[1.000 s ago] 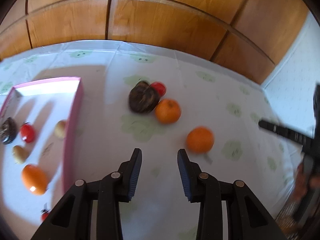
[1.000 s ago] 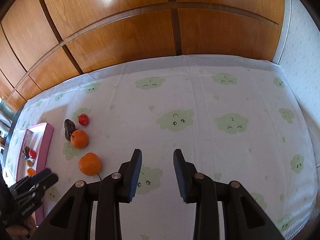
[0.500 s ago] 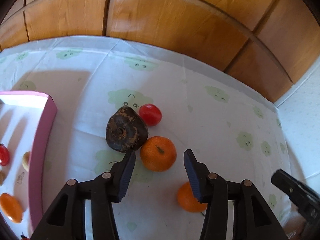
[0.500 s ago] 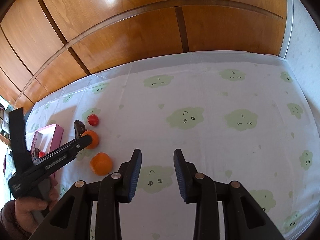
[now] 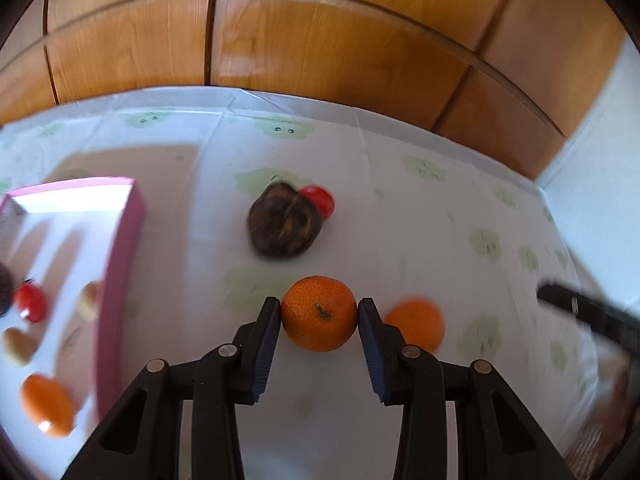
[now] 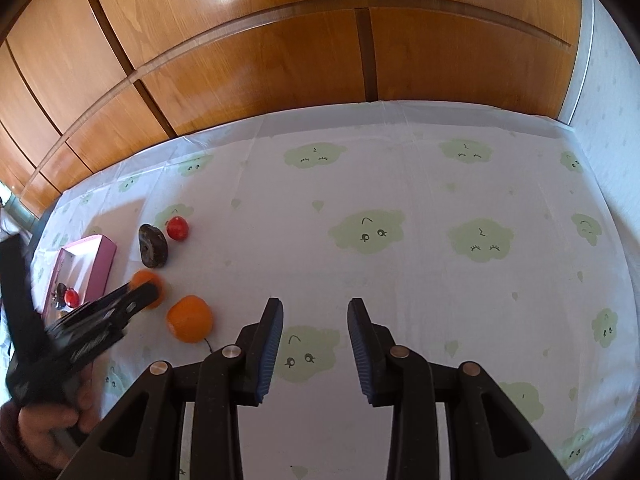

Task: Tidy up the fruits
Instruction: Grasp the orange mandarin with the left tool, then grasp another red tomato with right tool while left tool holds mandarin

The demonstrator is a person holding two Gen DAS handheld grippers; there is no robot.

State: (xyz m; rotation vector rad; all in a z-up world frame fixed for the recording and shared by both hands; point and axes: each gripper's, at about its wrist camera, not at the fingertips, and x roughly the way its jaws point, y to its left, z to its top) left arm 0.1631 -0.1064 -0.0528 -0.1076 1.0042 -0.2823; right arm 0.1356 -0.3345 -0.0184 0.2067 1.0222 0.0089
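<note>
Left wrist: orange (image 5: pixel 319 319) btwn closing left hand-held gripper (image 5: pixel 319 322) pads (both touching).

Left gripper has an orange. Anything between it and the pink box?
Nothing visible. The left gripper is closing on the orange; bare tablecloth lies between it and the pink box. The dark fruit sits farther back, off that line.
</note>
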